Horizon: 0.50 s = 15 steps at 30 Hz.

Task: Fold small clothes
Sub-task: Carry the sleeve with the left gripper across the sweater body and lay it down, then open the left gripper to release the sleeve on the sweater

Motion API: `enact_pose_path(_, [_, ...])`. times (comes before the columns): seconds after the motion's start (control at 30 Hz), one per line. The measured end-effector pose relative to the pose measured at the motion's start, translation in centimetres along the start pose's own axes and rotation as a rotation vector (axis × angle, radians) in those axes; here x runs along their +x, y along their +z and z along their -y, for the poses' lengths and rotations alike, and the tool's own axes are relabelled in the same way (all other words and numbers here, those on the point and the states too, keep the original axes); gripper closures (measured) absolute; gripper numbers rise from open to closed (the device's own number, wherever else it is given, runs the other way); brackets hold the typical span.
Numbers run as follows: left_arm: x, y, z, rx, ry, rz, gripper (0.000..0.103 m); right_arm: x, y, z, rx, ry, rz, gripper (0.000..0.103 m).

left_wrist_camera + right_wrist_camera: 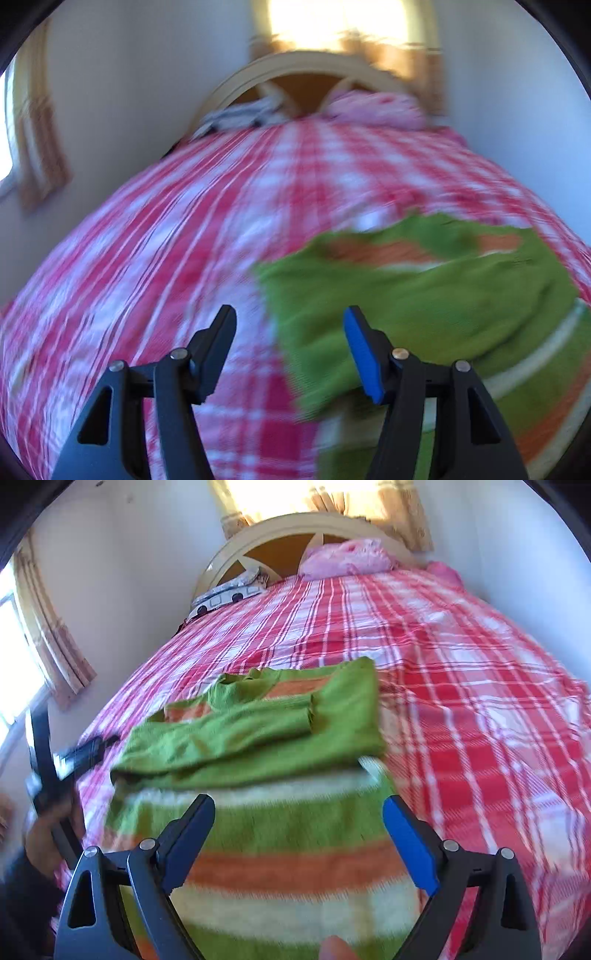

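Observation:
A small green sweater (258, 738) with orange and cream stripes lies on the red-and-white plaid bedspread (461, 686). Both sleeves are folded across its chest. My right gripper (299, 805) is open and empty above the striped lower part. My left gripper (290, 317) is open and empty at the sweater's left edge (424, 295), with its right finger over the green cloth. The left gripper also shows in the right wrist view (85, 753), beside the sweater's left side. The left wrist view is blurred.
A pink pillow (347, 559) and a grey-white printed cloth (225, 592) lie at the cream headboard (280, 528). White walls flank the bed. Curtained windows stand behind the headboard and at the left (55, 642). A fingertip (336, 949) shows at the bottom edge.

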State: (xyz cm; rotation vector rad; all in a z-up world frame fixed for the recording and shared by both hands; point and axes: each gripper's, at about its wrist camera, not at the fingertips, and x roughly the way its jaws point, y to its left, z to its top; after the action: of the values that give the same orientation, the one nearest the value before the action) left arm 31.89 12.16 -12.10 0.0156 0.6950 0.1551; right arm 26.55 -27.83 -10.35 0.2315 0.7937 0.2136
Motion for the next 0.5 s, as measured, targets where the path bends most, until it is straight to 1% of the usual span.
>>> enact_pose_path(0.07, [1.2, -1.3, -0.9, -0.019, 0.017, -0.044, 0.04, 1.8, 1.8, -0.5, -0.004, 0.01, -0.025, 0.01])
enact_pose_path(0.13, [1.8, -2.1, -0.8, -0.023, -0.002, -0.075, 0.04, 3.7, 3.3, -1.0, -0.027, -0.025, -0.026, 0.01])
enact_pose_path(0.2, [1.9, -2.4, -0.4, -0.008, 0.001, -0.078, 0.04, 6.2, 4.7, -0.7, 0.02, -0.025, -0.059, 0.013])
enact_pose_path(0.27, [1.7, -2.6, 0.3, 0.012, -0.007, -0.076, 0.04, 8.6, 5.6, 0.0, 0.078, -0.025, -0.092, 0.014])
enact_pose_path(0.33, [2.2, -2.8, 0.1, 0.027, -0.016, -0.089, 0.039, 10.3, 6.0, 0.2, 0.084, -0.036, -0.109, 0.023])
enact_pose_path(0.4, [2.5, -3.1, -0.1, 0.025, -0.035, -0.106, 0.039, 12.0, 5.9, -0.1, 0.068, -0.028, -0.155, 0.039])
enact_pose_path(0.43, [2.6, -3.1, -0.4, 0.008, -0.045, -0.111, 0.035, 12.7, 5.8, -0.4, 0.059, -0.022, -0.177, 0.044])
enact_pose_path(0.47, [2.8, -3.0, -0.8, -0.014, -0.052, -0.116, 0.031, 12.9, 5.5, -0.8, 0.023, -0.045, -0.178, 0.062])
enact_pose_path(0.5, [2.9, -3.1, -1.2, -0.035, -0.064, -0.121, 0.03, 12.8, 5.4, -1.3, -0.013, -0.074, -0.169, 0.082])
